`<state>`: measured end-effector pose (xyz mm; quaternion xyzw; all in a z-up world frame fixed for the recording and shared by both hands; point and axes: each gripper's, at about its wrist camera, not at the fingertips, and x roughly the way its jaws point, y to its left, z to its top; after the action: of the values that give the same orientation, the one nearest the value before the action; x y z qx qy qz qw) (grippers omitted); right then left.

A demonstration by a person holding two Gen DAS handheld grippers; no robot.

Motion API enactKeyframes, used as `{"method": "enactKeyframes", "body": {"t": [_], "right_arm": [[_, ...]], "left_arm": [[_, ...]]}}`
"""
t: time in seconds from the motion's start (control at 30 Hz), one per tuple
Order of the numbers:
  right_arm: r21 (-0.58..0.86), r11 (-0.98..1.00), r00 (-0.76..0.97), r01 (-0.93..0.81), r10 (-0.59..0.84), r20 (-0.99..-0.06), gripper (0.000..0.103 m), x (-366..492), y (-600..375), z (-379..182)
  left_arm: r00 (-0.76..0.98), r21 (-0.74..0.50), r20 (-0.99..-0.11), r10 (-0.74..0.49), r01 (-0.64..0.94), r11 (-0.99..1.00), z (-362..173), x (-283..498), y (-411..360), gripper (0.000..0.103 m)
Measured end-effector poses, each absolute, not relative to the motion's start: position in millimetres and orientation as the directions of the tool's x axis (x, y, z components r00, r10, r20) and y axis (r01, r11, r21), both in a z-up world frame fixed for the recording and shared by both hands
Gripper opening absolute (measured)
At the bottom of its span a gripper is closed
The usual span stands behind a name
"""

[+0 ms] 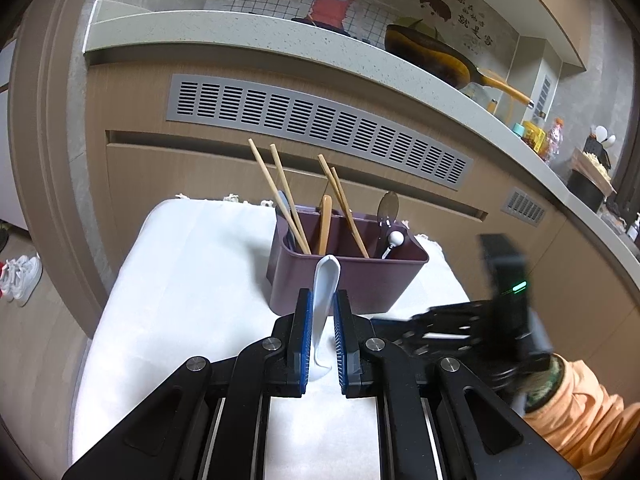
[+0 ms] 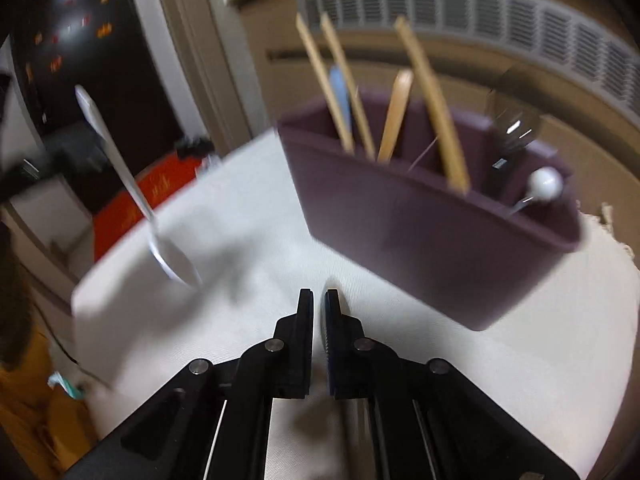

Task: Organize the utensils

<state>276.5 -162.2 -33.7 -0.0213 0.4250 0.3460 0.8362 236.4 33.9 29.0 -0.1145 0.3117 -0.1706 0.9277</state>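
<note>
A purple utensil caddy [image 1: 352, 280] stands on a white cloth-covered table [image 1: 180, 300]. It holds wooden chopsticks [image 1: 280, 196], a wooden spoon [image 1: 325, 220], a dark ladle [image 1: 386, 212] and a white-knobbed utensil [image 1: 394, 240]. My left gripper [image 1: 322, 332] is shut on a white ceramic spoon [image 1: 324, 304], held upright just in front of the caddy. The spoon also shows in the right wrist view [image 2: 132, 188], bowl end down near the cloth. My right gripper [image 2: 320, 320] is shut and empty, low over the cloth in front of the caddy [image 2: 432, 232].
A kitchen counter [image 1: 280, 36] with a yellow-handled frying pan [image 1: 436, 56] runs behind the table, above cabinet fronts with a grey vent grille [image 1: 320, 124]. Bottles and packets [image 1: 540, 136] stand at the counter's right. White shoes [image 1: 20, 276] lie on the floor at left.
</note>
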Motion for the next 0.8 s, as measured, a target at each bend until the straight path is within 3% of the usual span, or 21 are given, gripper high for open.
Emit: {"method": "enactKeyframes", "body": {"t": [0.17, 0.3, 0.37, 0.43, 0.73, 0.8], "right_arm": [[0.244, 0.758, 0.455, -0.605, 0.580, -0.676, 0.005, 266.4, -177.7, -4.3], [0.136, 0.751, 0.452, -0.646, 0.520, -0.725, 0.009, 264.5, -163.1, -15.2], [0.113, 0.746, 0.432, -0.657, 0.494, -0.754, 0.030, 267.6, -156.6, -34.6], [0.123, 0.736, 0.379, -0.666, 0.476, -0.793, 0.038, 276.6, -149.4, -56.9], [0.081, 0.733, 0.348, -0.675, 0.413, -0.842, 0.041, 316.3, -123.7, -98.4], [0.053, 0.744, 0.369, -0.666, 0.390, -0.843, 0.031, 314.8, -122.2, -97.2]], "left_arm": [[0.748, -0.315, -0.530, -0.399, 0.263, 0.912, 34.8, 231.6, 27.8, 0.011], [0.753, -0.309, -0.520, -0.404, 0.275, 0.911, 41.3, 226.3, 23.4, 0.011], [0.753, -0.308, -0.519, -0.405, 0.277, 0.910, 42.4, 224.7, 22.3, 0.011], [0.753, -0.303, -0.522, -0.401, 0.276, 0.912, 42.5, 223.6, 22.5, 0.011], [0.741, -0.318, -0.536, -0.405, 0.267, 0.910, 33.2, 230.3, 28.0, 0.011], [0.736, -0.321, -0.541, -0.407, 0.266, 0.909, 30.0, 231.8, 28.5, 0.011]]}}
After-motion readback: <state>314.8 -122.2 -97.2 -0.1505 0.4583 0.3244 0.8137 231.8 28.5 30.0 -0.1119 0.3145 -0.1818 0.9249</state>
